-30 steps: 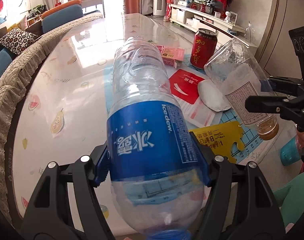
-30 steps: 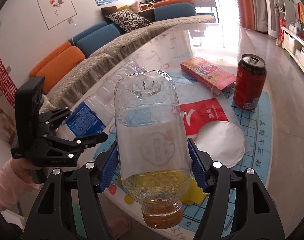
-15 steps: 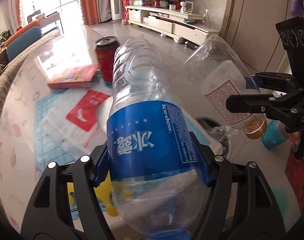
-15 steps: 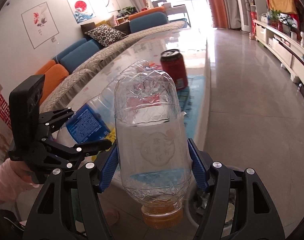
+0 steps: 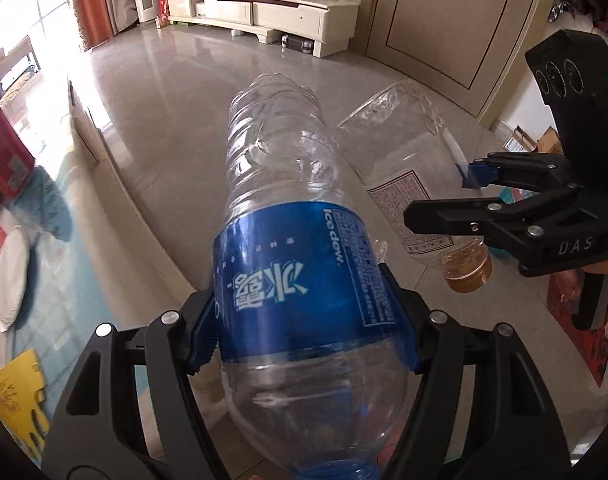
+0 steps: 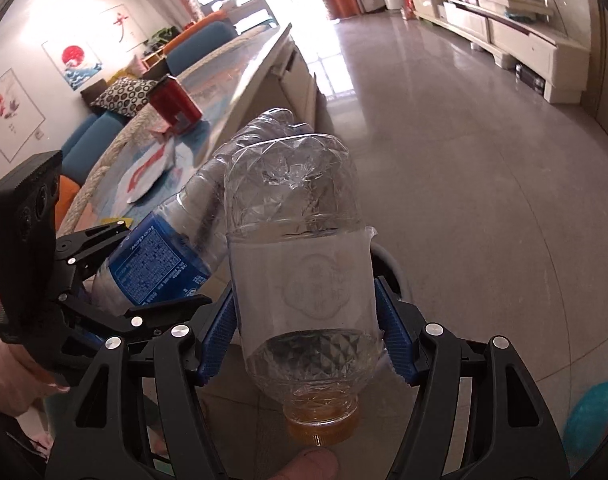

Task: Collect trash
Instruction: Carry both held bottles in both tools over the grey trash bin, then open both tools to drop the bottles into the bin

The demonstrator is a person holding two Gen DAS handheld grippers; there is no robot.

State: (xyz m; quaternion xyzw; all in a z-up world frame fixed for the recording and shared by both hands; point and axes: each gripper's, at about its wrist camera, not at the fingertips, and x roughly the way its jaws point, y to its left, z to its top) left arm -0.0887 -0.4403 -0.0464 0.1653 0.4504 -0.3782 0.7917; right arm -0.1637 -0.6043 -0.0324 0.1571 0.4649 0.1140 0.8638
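Both bottles swung off table; water bottle (image 5: 300, 264) clamped in left tool (image 5: 304, 320).

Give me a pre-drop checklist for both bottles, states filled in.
1. Left gripper shut on the blue-label bottle, pads on the label: ok.
2. Right gripper shut on the clear bottle, cap toward the camera: ok.
3. Clear bottle sealed: orange cap on, a little amber liquid pooled at it: ok.
4. Both bottles off the table and over the floor: ok.
5. Bottles apart: they overlap in the right wrist view; contact cannot tell.
6. Bin below: only a pale curved rim shows behind the clear bottle: cannot tell.
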